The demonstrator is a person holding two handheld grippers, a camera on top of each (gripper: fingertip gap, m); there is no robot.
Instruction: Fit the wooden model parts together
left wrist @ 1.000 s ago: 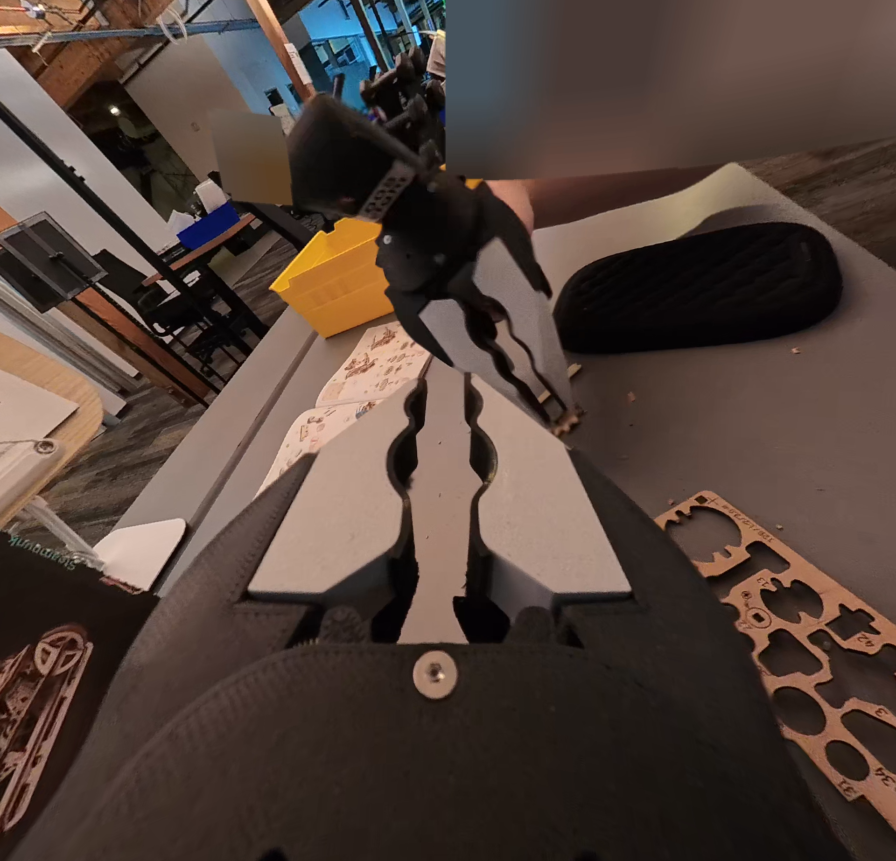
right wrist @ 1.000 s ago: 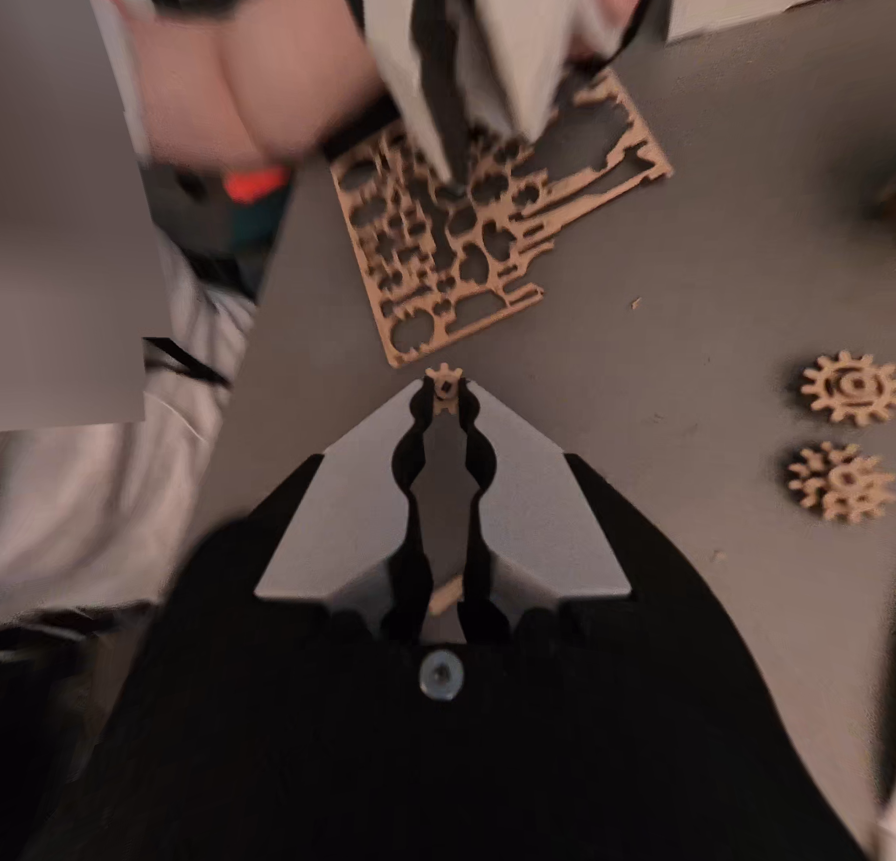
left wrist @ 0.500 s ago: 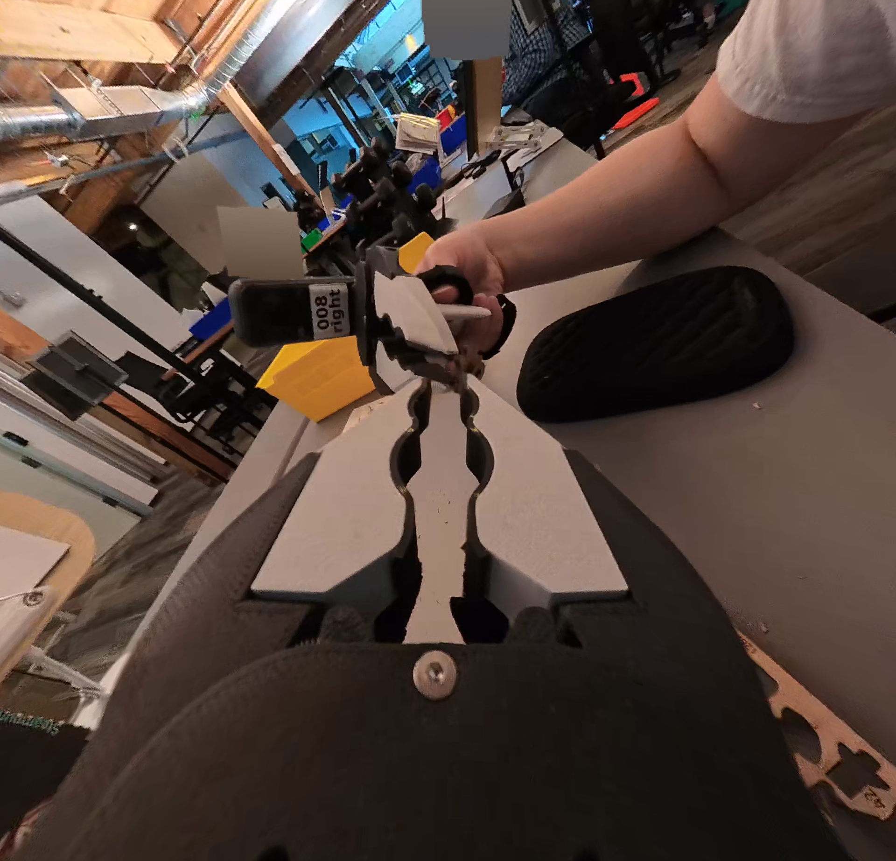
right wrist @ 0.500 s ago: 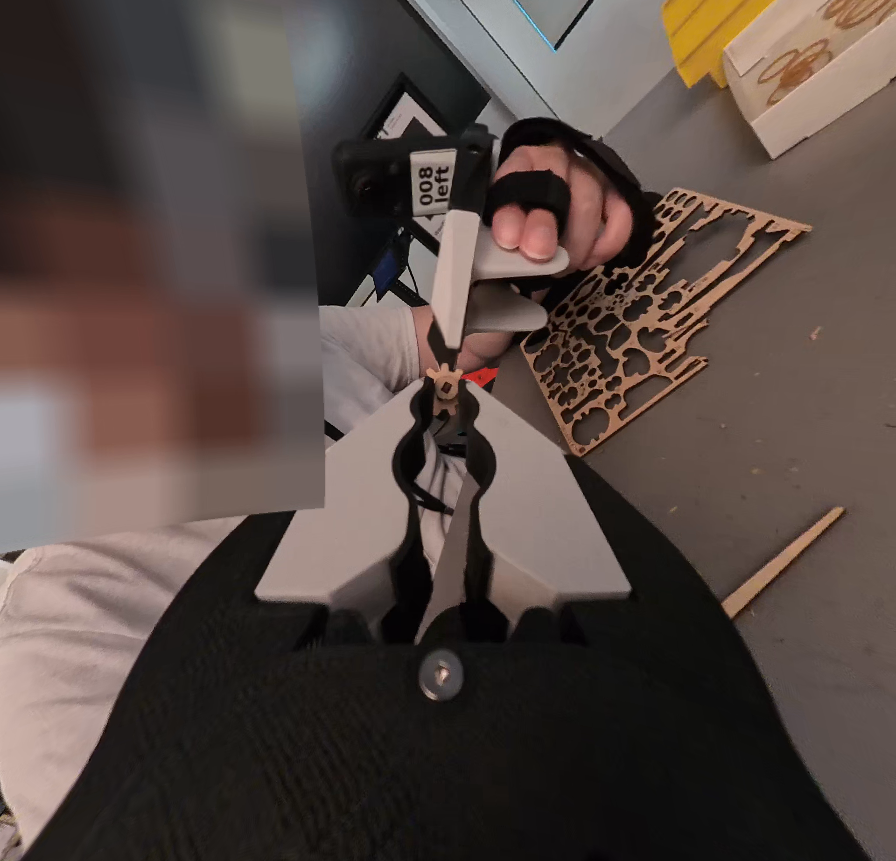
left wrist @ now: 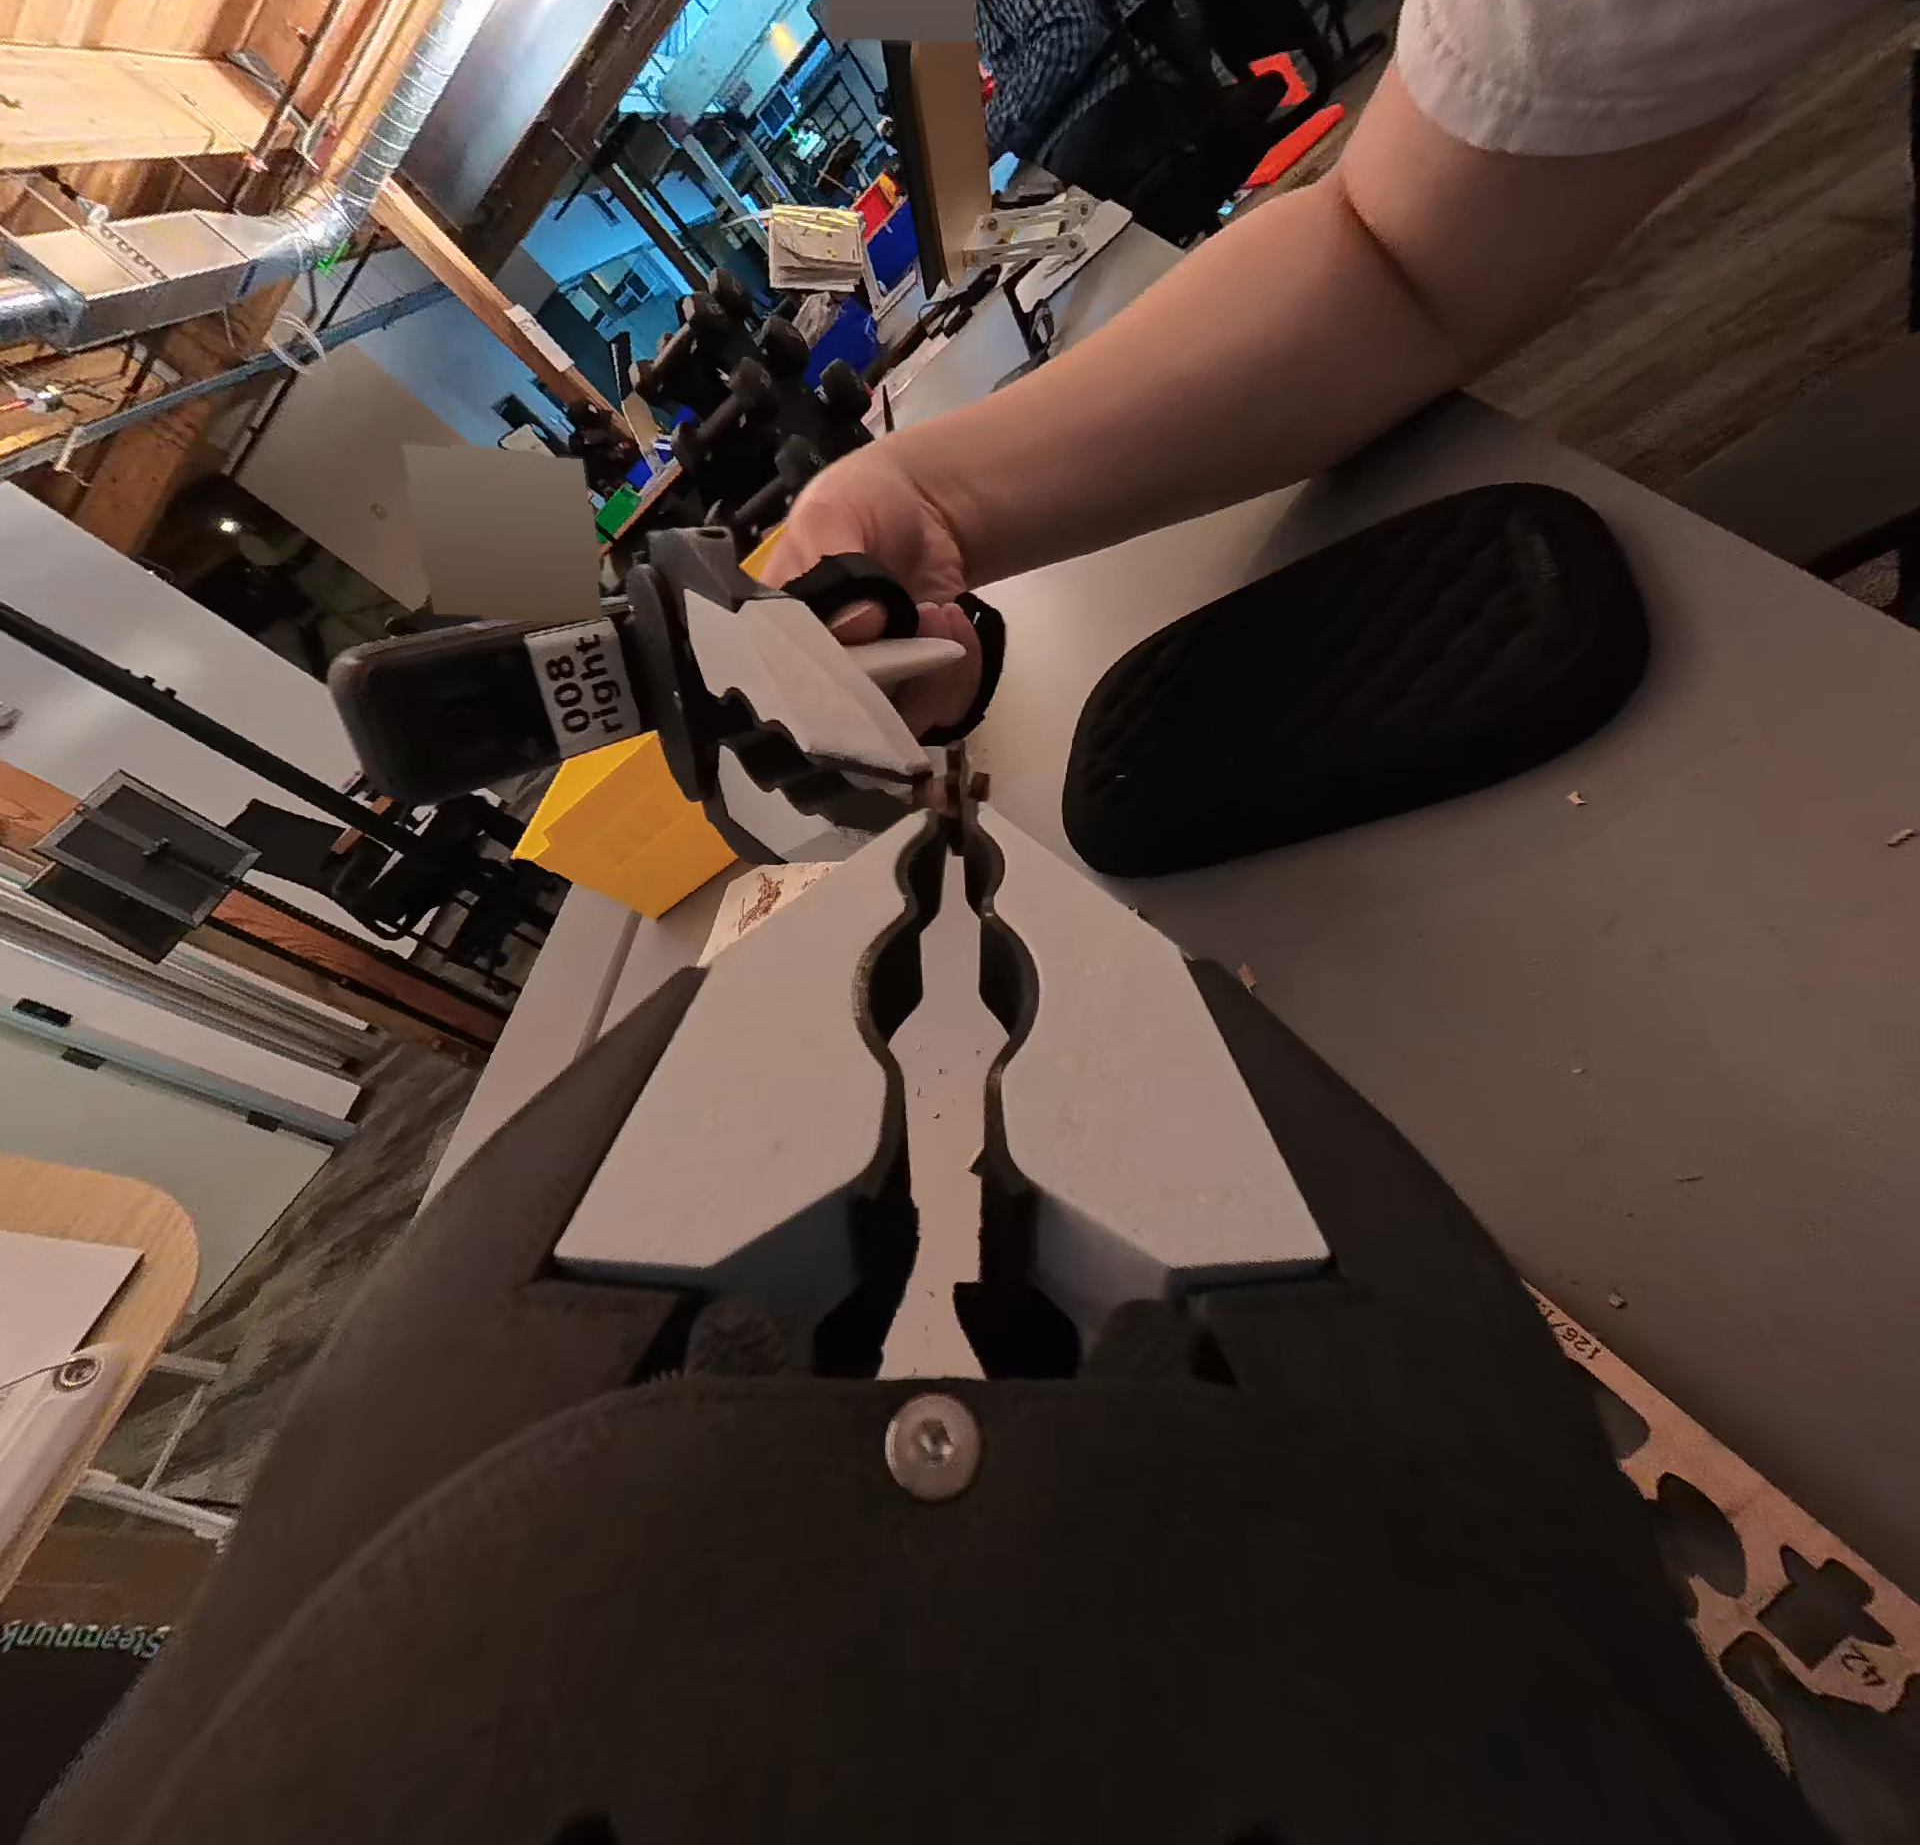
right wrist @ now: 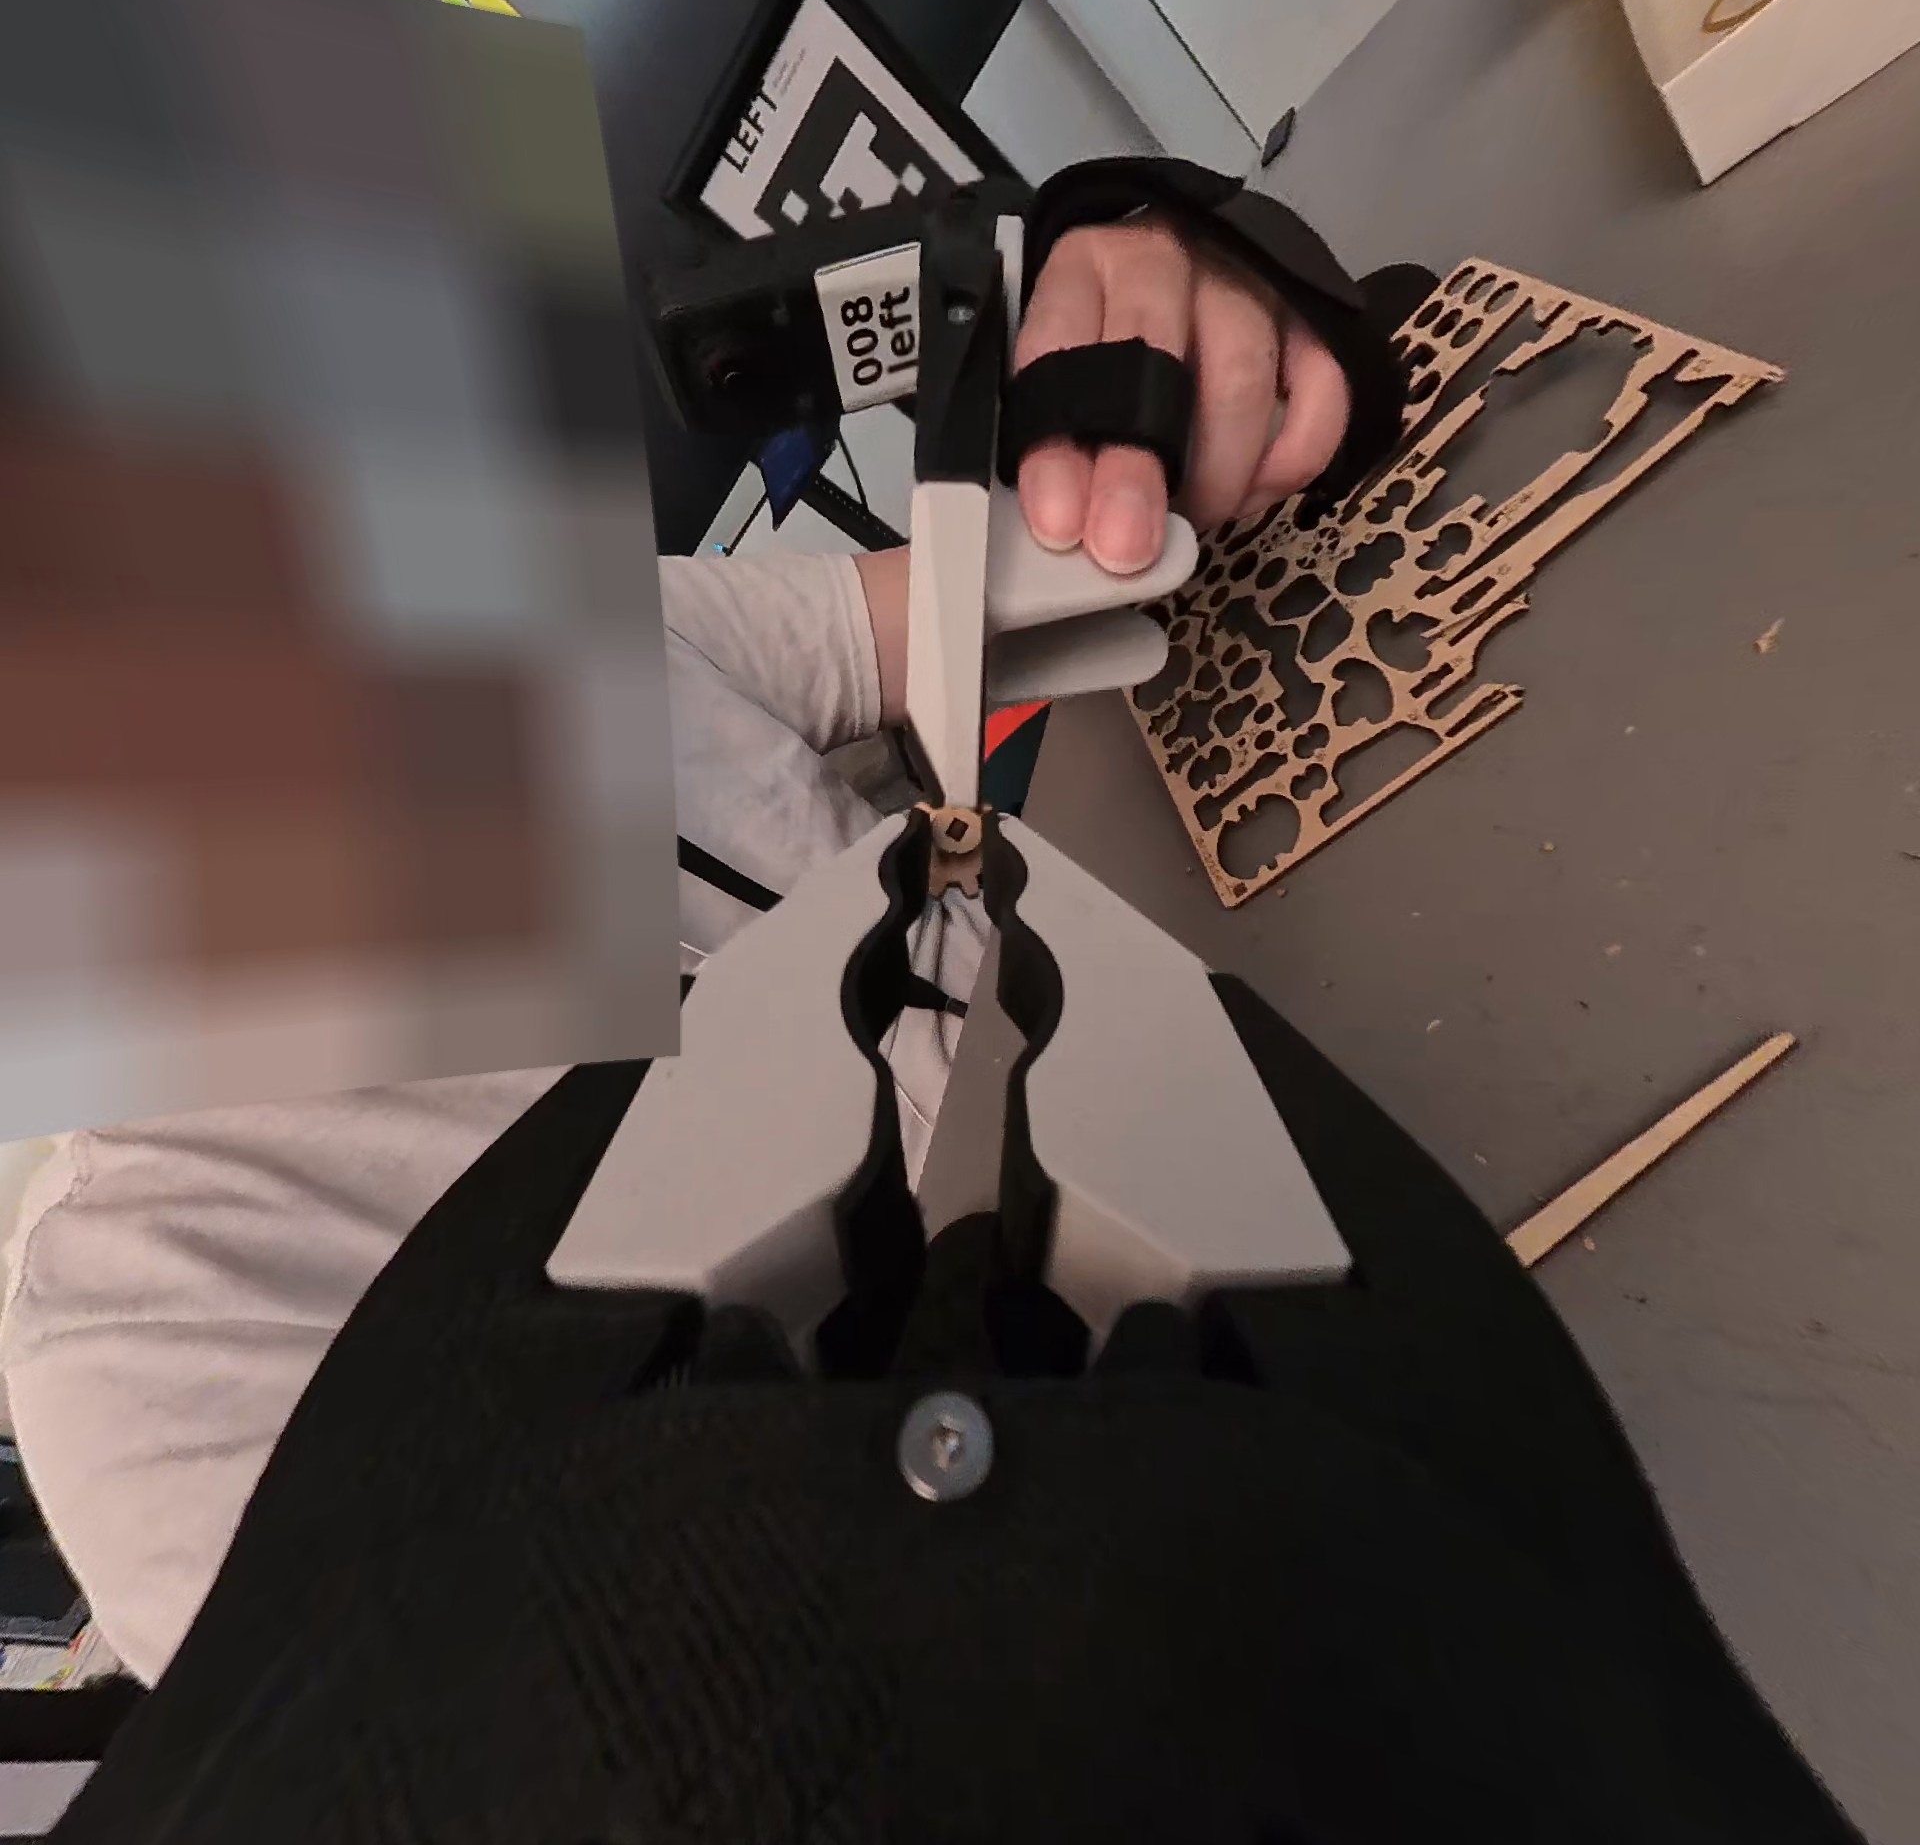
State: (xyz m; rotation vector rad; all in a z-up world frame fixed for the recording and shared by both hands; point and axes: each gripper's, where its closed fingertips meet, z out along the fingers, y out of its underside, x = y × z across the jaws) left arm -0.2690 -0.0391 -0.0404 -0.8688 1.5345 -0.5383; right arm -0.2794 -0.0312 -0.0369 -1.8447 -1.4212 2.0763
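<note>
right gripper (right wrist: pixel 954 845) pinches the small tan wooden gear with a square hole (right wrist: pixel 956 846) at its fingertips. left gripper (left wrist: pixel 951 824) meets it tip to tip, nearly closed; its grasp is unclear. best to line up squarely and press gently.

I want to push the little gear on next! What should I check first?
1. Gear pinched in the right gripper tips: ok.
2. Gear's square hole in view and not covered: ok.
3. Left gripper tips meeting the gear: ok, they look to be touching it.
4. Left gripper holding a part to fit: cannot tell, its tips hide it.
5. Table under the gear to catch a drop: not ok, the gear seems to hang past the table edge, over a lap.
</note>
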